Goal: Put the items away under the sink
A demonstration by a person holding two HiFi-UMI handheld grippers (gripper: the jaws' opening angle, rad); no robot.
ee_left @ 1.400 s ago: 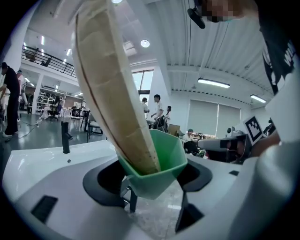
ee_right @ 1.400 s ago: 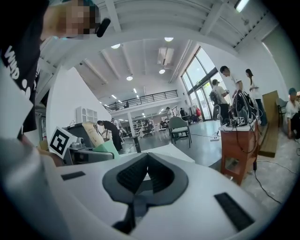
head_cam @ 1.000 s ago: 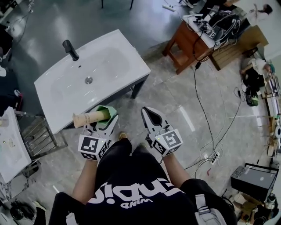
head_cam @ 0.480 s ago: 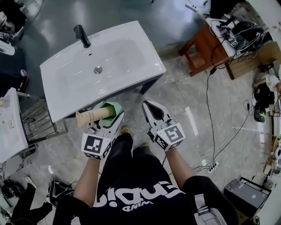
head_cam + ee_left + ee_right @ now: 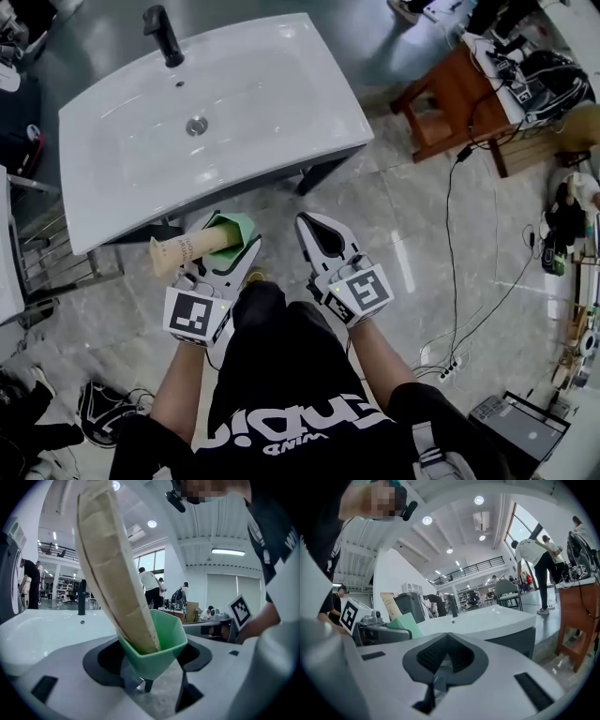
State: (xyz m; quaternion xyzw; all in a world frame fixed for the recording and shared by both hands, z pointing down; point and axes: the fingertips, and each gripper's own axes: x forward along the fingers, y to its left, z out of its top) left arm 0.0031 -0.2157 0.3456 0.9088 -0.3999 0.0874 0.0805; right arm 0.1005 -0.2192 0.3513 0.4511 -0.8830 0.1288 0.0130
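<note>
In the head view, the left gripper [image 5: 229, 249] is gripping a green cup [image 5: 236, 228] low on its sides, and a beige tube [image 5: 186, 251] is leaning out of the cup toward the left. The pair is hanging just off the near edge of the white sink [image 5: 309, 103], whose tap [image 5: 163, 35] is standing at the far rim. The space beneath the sink is hiding from this steep angle, so the cup likely needs lowering before it can go in. The right gripper [image 5: 316, 228] is waiting empty beside it, well clear, probably free for the next item. In the left gripper view, the jaws are clamping the cup's tapered base, a hold that is stopping it from slipping down, and the tube, perhaps a cream, is tilting against the cup's rim. In the right gripper view, the jaws are pressing together on nothing, pointing toward the sink's front edge.
</note>
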